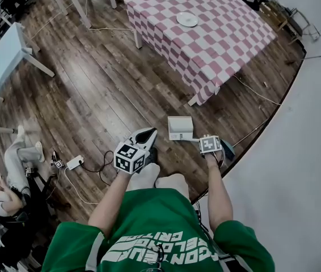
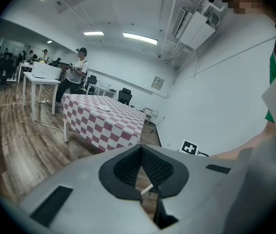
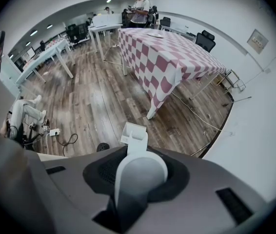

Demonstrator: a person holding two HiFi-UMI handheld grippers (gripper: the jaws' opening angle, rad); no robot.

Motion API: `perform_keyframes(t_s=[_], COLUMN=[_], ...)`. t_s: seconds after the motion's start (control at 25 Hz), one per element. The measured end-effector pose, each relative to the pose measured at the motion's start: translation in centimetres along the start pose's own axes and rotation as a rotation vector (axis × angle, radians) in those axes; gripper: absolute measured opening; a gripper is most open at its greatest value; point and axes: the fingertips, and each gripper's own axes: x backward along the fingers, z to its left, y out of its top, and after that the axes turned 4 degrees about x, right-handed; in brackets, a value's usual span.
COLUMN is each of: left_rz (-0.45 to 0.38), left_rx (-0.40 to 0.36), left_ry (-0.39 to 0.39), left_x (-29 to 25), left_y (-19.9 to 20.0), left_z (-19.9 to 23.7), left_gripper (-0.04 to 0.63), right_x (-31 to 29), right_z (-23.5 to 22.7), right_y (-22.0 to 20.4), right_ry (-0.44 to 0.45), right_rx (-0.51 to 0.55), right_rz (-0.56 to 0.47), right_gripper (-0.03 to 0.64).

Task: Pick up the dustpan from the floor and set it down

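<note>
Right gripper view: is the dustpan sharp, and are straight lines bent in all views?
Right gripper view: fisheye, black corners; the dustpan handle near the lens is soft. Left gripper view: same bending, bright ceiling lamps. Head view: the floor edge bows.

Pink-checked bench (image 1: 223,44) carrying a white plate (image 1: 187,19), power strip (image 1: 75,162) lying on wooden floor (image 1: 104,89), a person (image 2: 78,74) standing beyond the bench

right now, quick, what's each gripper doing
Left gripper: closed, tips together, holding nothing.
Right gripper: closed on the handle of the dustpan.
</note>
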Motion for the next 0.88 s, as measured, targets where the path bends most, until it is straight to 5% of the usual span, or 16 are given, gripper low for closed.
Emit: perform_keyframes(t_s=[0.88], left_rz=[0.027], left_rx=[0.028], left_ry=[-0.001], left_x=[-1.2], left_y=[0.3], left_z=[3.6], left_gripper=[0.003], right_x=[-3.7], right_z=[1.1], right_y=[4.8], right_ry=[0.035], right_rx=[0.004], right_rz=[0.042], right_gripper=[0.117])
